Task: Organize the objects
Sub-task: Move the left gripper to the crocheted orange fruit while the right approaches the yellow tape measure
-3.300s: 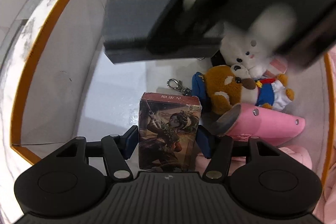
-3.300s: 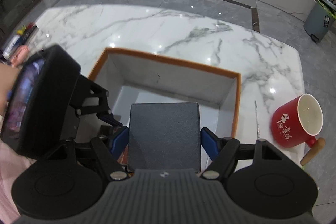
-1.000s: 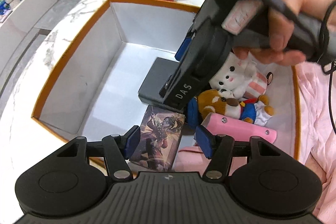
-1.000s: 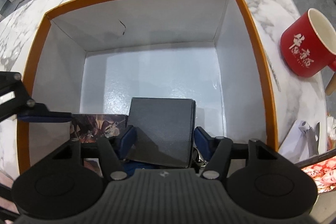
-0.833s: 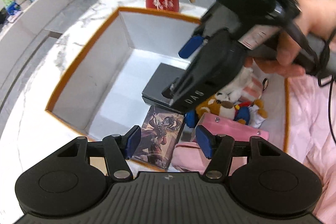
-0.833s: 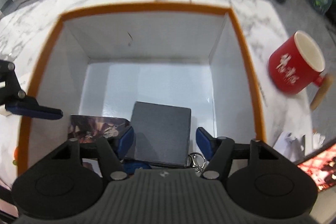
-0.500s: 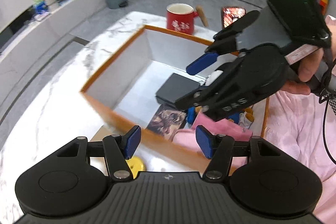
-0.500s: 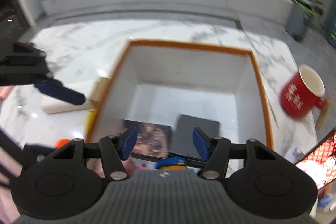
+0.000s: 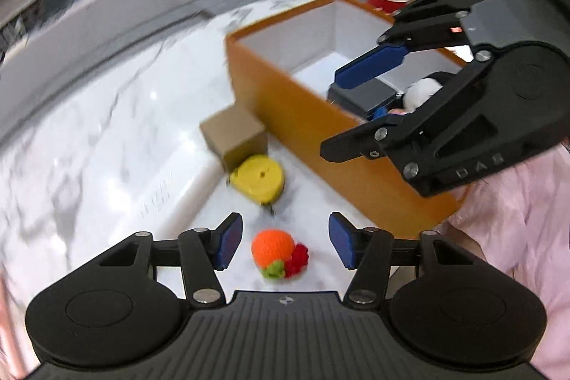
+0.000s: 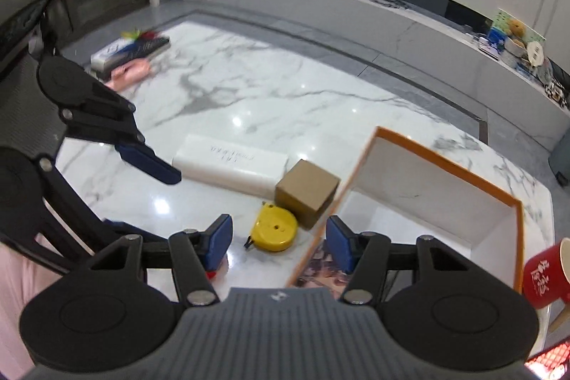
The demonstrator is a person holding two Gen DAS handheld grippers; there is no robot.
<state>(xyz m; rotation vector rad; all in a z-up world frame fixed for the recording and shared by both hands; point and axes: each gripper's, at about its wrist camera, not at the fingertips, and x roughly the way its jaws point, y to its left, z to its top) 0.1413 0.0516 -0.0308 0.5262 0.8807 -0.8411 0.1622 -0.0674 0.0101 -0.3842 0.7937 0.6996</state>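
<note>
My left gripper (image 9: pixel 285 243) hangs over the marble table (image 9: pixel 107 138), jaws closing. An orange knitted toy (image 9: pixel 272 246) lies on the table between its fingers, and the pads do not touch it. My right gripper (image 10: pixel 279 237) is open and empty above a yellow tape measure (image 10: pixel 274 232). A brown cardboard cube (image 10: pixel 306 194) stands against the orange box (image 10: pixel 445 166). In the left wrist view the orange box (image 9: pixel 285 116) holds a dark grey box (image 9: pixel 359 95) and a white plush (image 9: pixel 422 91). The right gripper (image 9: pixel 331 114) hovers over its near wall.
A long white box (image 10: pixel 231 166) lies behind the tape measure. A red mug (image 10: pixel 545 273) stands right of the orange box. A remote and a pink cloth (image 10: pixel 131 72) sit at the table's far left. A pink sleeve (image 9: pixel 516 219) is at the right.
Both grippers let go of their boxes, rose out of the orange box and swung left over the table. The dark grey box and the picture card box stay inside.
</note>
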